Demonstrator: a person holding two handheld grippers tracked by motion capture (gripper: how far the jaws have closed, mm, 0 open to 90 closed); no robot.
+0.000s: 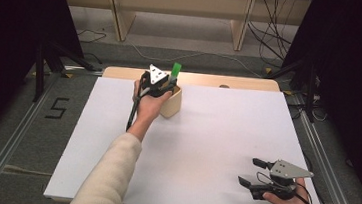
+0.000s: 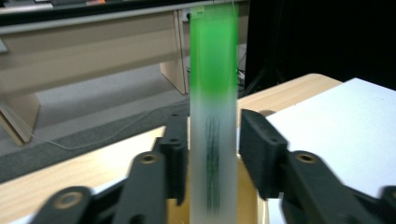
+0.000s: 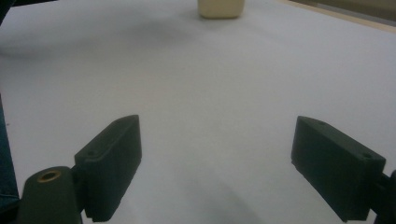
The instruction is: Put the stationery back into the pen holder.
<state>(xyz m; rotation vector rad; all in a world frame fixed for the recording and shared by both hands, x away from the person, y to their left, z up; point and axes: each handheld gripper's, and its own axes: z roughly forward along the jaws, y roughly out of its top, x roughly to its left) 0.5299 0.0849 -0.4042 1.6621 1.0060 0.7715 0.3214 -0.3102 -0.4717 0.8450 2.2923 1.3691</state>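
You have one green-capped tube (image 2: 214,116), one beige holder (image 1: 173,102), two grippers, left (image 1: 163,84) and right (image 1: 252,173).

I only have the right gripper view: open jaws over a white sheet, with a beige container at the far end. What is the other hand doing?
Observer: In the high view the left gripper is at that beige holder, and a green-topped tube rises from the holder.
Operator: Is the tube clamped?
Observer: In the left gripper view it stands upright between the jaws. A thin gap shows at one jaw, so it looks let go rather than clamped.
Operator: Where does my gripper sit on the table?
Observer: The right gripper is by the near right corner of the white board, far from the holder.
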